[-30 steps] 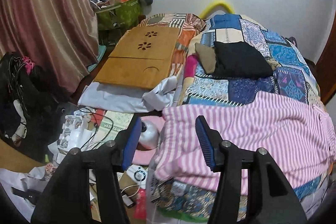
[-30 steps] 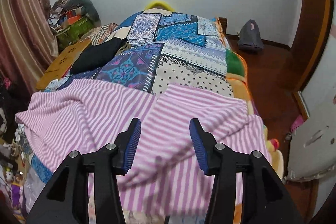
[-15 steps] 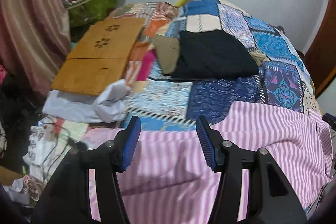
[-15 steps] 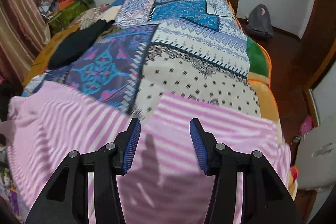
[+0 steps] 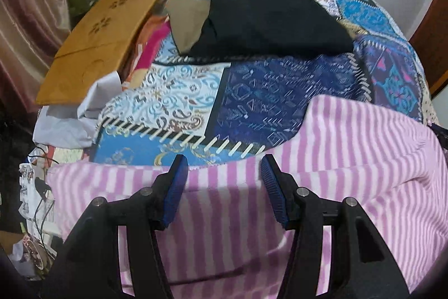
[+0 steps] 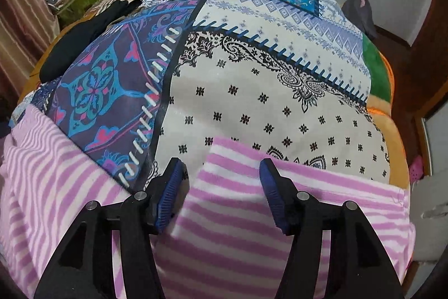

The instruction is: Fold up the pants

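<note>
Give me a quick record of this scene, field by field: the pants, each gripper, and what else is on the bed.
pants: pink-and-white striped pants spread flat across the near end of the bed
bed cover: patchwork quilt in blue, purple and white panels
left gripper: left gripper open, over the pants' far edge, nothing held
right gripper: right gripper open, jaws just opened wider, over the corner of a pant leg, not clamped
other items: black folded garment farther up the quilt; wooden lap tray at the bed's left side
</note>
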The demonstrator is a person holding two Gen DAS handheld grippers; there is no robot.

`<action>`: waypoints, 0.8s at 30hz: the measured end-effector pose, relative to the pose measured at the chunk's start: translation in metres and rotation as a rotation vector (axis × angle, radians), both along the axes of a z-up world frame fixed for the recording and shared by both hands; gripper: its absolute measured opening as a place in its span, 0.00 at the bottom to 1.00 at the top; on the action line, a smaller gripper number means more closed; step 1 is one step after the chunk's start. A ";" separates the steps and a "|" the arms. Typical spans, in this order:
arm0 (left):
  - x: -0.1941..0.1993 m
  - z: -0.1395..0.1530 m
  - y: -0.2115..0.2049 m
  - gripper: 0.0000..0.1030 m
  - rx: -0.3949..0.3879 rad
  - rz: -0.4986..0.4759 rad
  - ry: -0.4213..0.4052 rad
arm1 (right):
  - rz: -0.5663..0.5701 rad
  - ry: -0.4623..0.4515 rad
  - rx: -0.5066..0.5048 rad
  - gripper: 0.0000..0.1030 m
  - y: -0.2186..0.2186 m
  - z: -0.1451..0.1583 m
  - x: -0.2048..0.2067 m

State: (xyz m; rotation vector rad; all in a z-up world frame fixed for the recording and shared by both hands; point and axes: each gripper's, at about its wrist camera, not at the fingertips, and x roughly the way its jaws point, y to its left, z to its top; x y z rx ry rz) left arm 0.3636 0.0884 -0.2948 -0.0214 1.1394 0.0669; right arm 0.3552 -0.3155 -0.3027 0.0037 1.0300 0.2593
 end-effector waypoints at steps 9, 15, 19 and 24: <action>-0.002 0.001 -0.003 0.53 0.013 -0.010 0.004 | -0.057 0.003 0.057 0.08 -0.023 0.005 0.002; -0.018 0.038 -0.026 0.53 0.012 -0.071 -0.057 | -0.121 -0.104 0.115 0.08 -0.058 0.051 -0.034; -0.032 0.069 -0.055 0.53 -0.016 -0.127 -0.112 | -0.160 -0.185 0.114 0.08 -0.086 0.087 -0.070; -0.047 0.091 -0.098 0.53 -0.036 -0.205 -0.149 | -0.217 -0.262 0.114 0.08 -0.125 0.123 -0.124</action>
